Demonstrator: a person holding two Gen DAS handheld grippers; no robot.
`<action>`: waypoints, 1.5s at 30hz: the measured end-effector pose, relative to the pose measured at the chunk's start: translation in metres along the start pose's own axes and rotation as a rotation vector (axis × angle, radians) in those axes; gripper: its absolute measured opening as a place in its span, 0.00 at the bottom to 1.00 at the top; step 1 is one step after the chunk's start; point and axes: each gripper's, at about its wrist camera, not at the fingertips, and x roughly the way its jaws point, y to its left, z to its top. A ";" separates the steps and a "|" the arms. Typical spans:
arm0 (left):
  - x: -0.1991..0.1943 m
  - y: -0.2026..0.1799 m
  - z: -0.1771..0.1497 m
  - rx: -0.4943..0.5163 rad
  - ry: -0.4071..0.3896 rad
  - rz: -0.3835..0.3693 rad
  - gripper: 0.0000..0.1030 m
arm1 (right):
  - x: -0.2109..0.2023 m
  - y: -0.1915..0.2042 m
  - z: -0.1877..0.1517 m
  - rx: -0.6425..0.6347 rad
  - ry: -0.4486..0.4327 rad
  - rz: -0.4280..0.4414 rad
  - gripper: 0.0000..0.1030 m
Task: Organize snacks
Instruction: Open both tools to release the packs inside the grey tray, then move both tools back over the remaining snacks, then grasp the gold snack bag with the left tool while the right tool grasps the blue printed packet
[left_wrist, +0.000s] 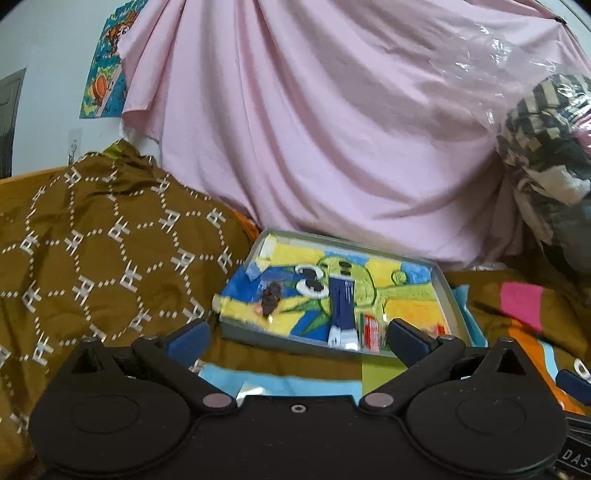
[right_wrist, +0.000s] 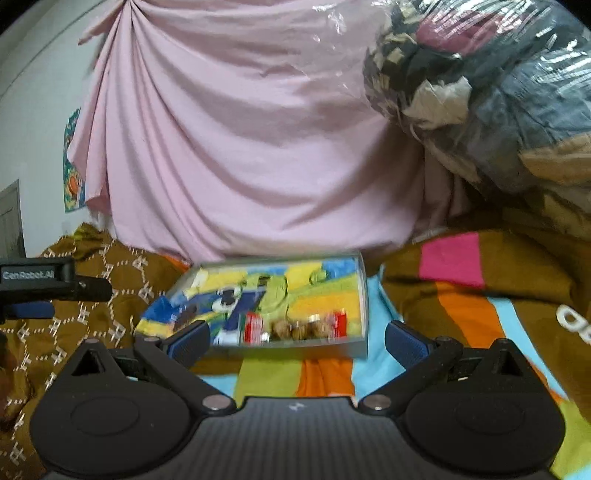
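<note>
On the bed, a shallow grey tray (left_wrist: 452, 295) lies flat, lined with a bright cartoon drawing. Snacks sit in it: a dark blue packet (left_wrist: 341, 314) near the middle of the front edge, a red packet (right_wrist: 255, 326) beside it, and a clear pack of brown pieces (right_wrist: 299, 328) toward the front right corner. A small dark lump (left_wrist: 271, 297) lies apart on the tray's left side; what it is cannot be told.

Under the tray is a striped bedspread (right_wrist: 325, 373) in blue, green, orange, pink and brown. A brown patterned cloth (left_wrist: 92, 240) rises in a heap just left of the tray, almost touching its left edge. Behind the tray a pink sheet (left_wrist: 314, 129) hangs in folds and closes off the back. A clear plastic bag of clothes (right_wrist: 480, 92) bulges in from the upper right, well above the bedspread. A white wall with a colourful poster (left_wrist: 105, 62) shows at far left.

Both tools sit at the near side of the tray. The left hand-held gripper (left_wrist: 297, 334) has its jaws spread wide with nothing between them, its fingers short of the tray's front rim. The right hand-held gripper (right_wrist: 297, 341) is likewise spread wide and empty, framing the tray's front edge. Bedspread lies free to the right of the tray and in front of it; left and back are hemmed in by cloth.
</note>
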 end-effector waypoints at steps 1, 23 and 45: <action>-0.003 0.002 -0.003 0.000 0.007 -0.002 0.99 | -0.003 0.001 -0.003 -0.004 0.016 -0.001 1.00; -0.042 0.045 -0.085 0.103 0.232 -0.042 0.99 | -0.028 0.052 -0.061 -0.330 0.365 0.112 1.00; -0.018 0.033 -0.126 0.215 0.384 -0.157 0.99 | 0.004 0.054 -0.079 -0.465 0.495 0.098 1.00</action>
